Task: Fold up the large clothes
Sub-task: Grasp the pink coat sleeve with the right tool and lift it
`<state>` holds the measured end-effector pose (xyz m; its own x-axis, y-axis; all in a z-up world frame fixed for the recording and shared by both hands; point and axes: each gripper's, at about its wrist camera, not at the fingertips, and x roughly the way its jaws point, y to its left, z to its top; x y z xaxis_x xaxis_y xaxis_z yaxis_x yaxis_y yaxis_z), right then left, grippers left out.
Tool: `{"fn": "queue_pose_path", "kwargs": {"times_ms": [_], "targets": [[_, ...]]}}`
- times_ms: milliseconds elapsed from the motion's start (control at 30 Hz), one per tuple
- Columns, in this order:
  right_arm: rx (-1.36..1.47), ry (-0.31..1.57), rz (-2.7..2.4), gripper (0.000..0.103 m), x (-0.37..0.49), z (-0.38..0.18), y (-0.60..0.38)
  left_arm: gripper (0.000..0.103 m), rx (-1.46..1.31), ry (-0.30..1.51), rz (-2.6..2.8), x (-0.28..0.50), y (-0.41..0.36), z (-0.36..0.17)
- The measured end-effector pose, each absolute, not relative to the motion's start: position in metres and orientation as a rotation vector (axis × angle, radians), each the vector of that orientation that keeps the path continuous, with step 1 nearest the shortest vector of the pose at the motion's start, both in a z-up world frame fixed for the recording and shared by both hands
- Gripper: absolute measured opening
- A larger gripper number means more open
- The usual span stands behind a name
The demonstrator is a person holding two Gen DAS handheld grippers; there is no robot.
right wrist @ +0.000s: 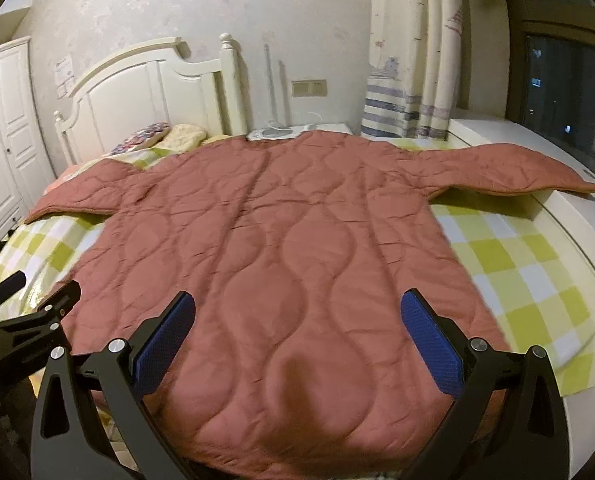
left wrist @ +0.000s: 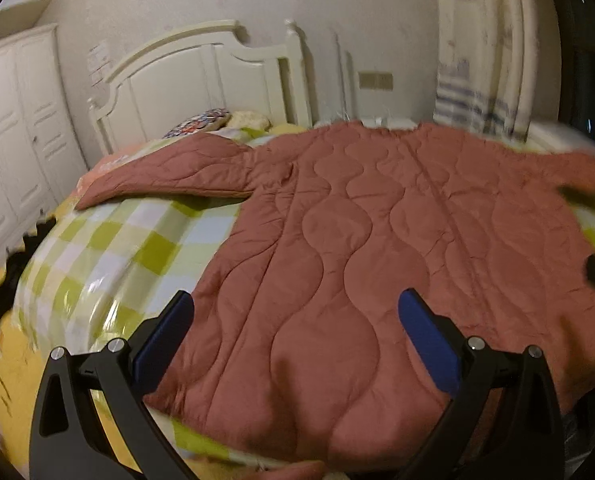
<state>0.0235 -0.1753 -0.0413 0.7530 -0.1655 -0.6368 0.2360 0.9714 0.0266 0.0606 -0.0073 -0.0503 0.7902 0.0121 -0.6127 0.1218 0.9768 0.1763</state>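
A large rust-red quilted jacket [left wrist: 357, 232] [right wrist: 281, 232] lies spread flat on the bed, hem toward me, both sleeves stretched out to the sides. Its left sleeve [left wrist: 169, 172] points toward the wardrobe, its right sleeve [right wrist: 509, 176] reaches over the bed's far right edge. My left gripper [left wrist: 295, 304] hovers open above the hem's left part, nothing between its blue pads [left wrist: 165, 340]. My right gripper [right wrist: 297, 304] is open too, over the middle of the hem. The left gripper also shows at the left edge of the right wrist view [right wrist: 29, 296].
The bed has a green, white and yellow checked sheet [right wrist: 509, 264] and a cream headboard [right wrist: 145, 92], with pillows [right wrist: 169, 136] at its foot. White wardrobe [left wrist: 13, 140] at left, curtain [right wrist: 409, 60] and dark window [right wrist: 565, 92] at right, a white ledge [right wrist: 577, 240] along the bed's right side.
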Motion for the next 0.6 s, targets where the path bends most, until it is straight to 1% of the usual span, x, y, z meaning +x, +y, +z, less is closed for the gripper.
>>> {"fn": "queue_pose_path", "kwargs": {"times_ms": [33, 167, 300, 367, 433, 533, 600], "targets": [[0.120, 0.644, -0.235, 0.098, 0.027, -0.040, -0.182, 0.101, 0.240, 0.679, -0.072, 0.073, -0.012, -0.054], [0.292, 0.656, -0.331, 0.098, 0.043, -0.041, -0.252, 0.101, 0.337, 0.767, -0.101, 0.138, -0.028, -0.067], [0.496, 0.649, -0.452, 0.098, 0.056, -0.050, -0.336, 0.101, 0.300, 0.816, -0.089, 0.204, -0.024, -0.076], [0.649, 0.642, -0.484, 0.094, 0.064, -0.065, -0.379, 0.101, 0.256, 0.842, -0.086, 0.227, -0.017, -0.084], [0.784, 0.626, -0.519, 0.092, 0.075, -0.080, -0.419, 0.101, 0.196, 0.868, -0.112, 0.238, -0.008, -0.093], [0.858, 0.613, -0.592, 0.092, 0.090, -0.086, -0.465, 0.101, 0.101, 0.917, -0.177, 0.247, 0.003, -0.112], [0.888, 0.594, -0.629, 0.092, 0.101, -0.088, -0.488, 0.101, 0.055, 0.926, -0.197, 0.249, 0.010, -0.113]]}}
